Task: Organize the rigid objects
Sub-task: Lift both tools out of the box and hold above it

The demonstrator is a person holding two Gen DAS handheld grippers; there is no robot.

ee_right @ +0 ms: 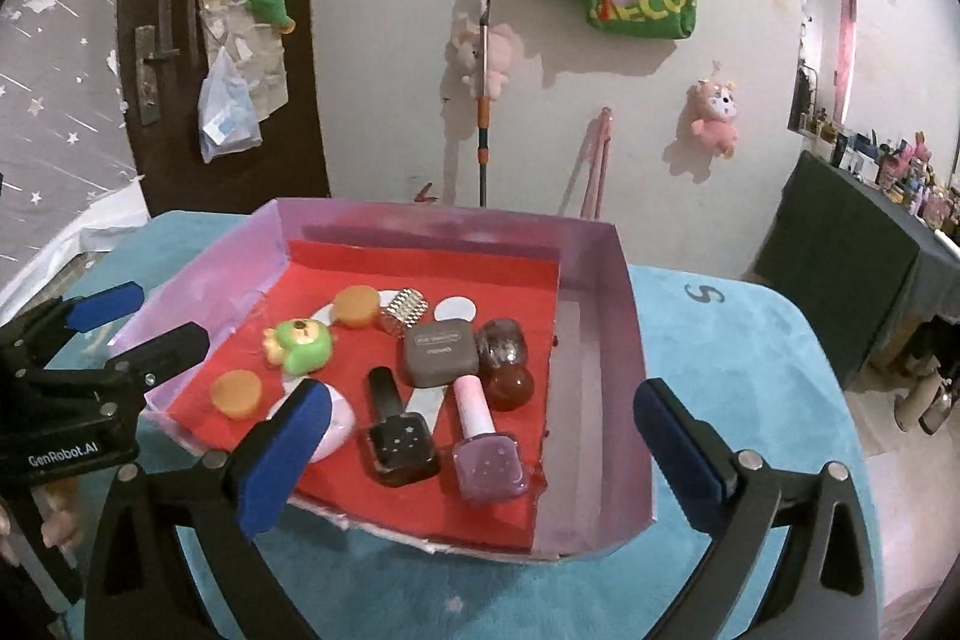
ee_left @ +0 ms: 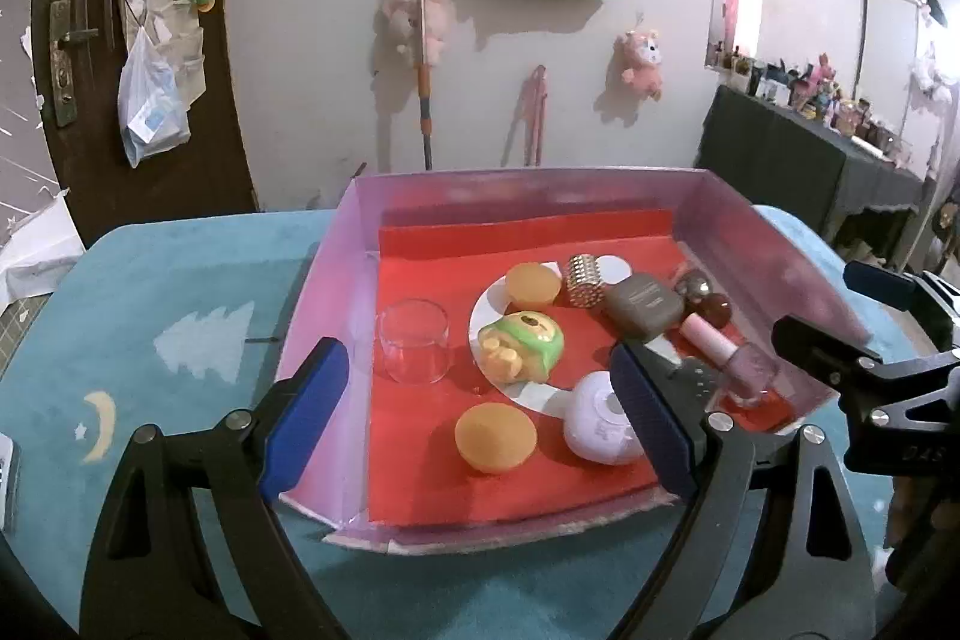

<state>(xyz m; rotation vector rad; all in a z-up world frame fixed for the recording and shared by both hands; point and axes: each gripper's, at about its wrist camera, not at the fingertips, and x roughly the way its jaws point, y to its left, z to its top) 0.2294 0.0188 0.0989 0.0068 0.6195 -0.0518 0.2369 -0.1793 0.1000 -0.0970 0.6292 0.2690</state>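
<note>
1. the table [ee_right: 750, 370], under a teal cloth, carries everything; nothing else sits on the cloth in the part i can see.
2. the tray [ee_left: 774, 250], pink-walled with a red floor, sits mid-table and holds all the small rigid items. it looks like light card, so a shove could slide it.
3. the left gripper [ee_left: 480, 400] hovers at the tray's 6 o'clock edge, jaws spread wide and empty. the right gripper [ee_right: 480, 436] hangs over the 5 o'clock corner, likewise released, gripping nothing.
4. the clear glass cup [ee_left: 414, 349] stands upright at 9 o'clock on the floor of the tray. i judge it fragile and slick; take it across the rim with gentle pressure.
5. the green toy [ee_left: 522, 346] lies near centre on a white disc [ee_left: 480, 322]. hard, rounded plastic, likely to squirt out; grip its widest part.
6. the brown compact [ee_right: 441, 349] rests at 1 o'clock, stiff and flat; pinch its straight sides.
7. the white case [ee_left: 594, 427], at 5 o'clock, looks smooth and light.
8. the purple polish bottle [ee_right: 489, 463] and black polish bottle [ee_right: 399, 445] lie flat at 4 o'clock. glass, probably heavy for their size; hold the square bodies, not the caps.
9. two orange lids [ee_left: 495, 436], at 6 and 12 o'clock, look light and easy.
</note>
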